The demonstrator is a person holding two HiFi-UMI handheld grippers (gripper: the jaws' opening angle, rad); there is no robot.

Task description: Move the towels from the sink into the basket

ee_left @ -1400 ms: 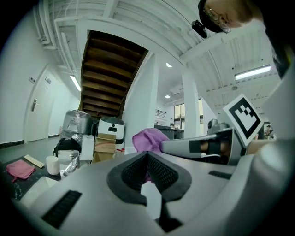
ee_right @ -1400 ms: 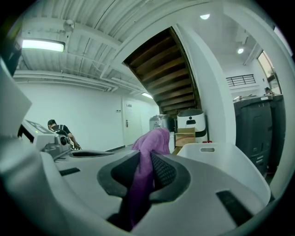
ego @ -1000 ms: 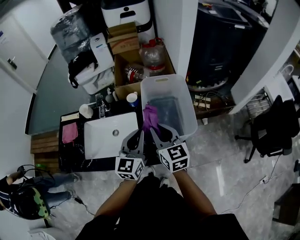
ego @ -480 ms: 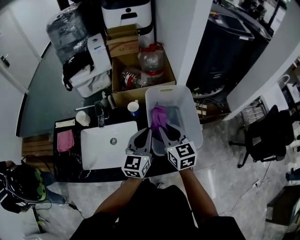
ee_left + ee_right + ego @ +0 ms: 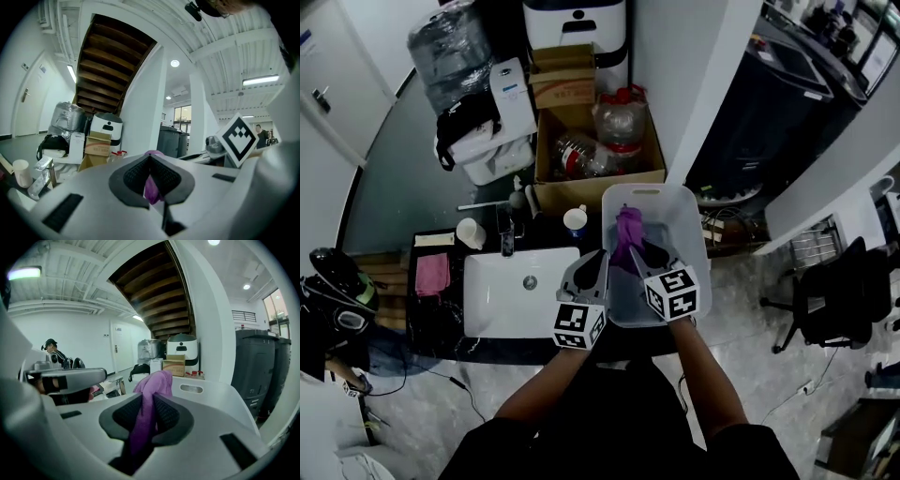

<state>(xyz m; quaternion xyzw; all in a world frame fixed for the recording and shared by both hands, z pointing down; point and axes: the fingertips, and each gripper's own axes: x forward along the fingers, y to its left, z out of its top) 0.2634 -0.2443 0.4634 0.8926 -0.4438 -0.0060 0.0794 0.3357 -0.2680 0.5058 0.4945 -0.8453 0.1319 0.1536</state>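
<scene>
A purple towel (image 5: 627, 228) hangs over the inside of the clear plastic basket (image 5: 691, 234), beside the white sink (image 5: 520, 292). My right gripper (image 5: 639, 253) is shut on it; in the right gripper view the cloth (image 5: 152, 380) bunches up above the right gripper (image 5: 149, 401) and runs down between the pads. My left gripper (image 5: 600, 261) sits close beside it at the basket's left rim. In the left gripper view the left gripper (image 5: 149, 159) has its pads together, with purple towel (image 5: 151, 190) showing between them. The sink bowl looks bare.
A pink cloth (image 5: 431, 274) lies on the dark counter left of the sink. A faucet (image 5: 504, 230), a paper cup (image 5: 471, 231) and a blue-rimmed cup (image 5: 575, 219) stand behind it. A cardboard box of bottles (image 5: 598, 141) is beyond the basket. A person (image 5: 333, 295) is at far left.
Both grippers have carried the purple towel to the right, from the basket's left rim beside the sink to over the basket's inside.
</scene>
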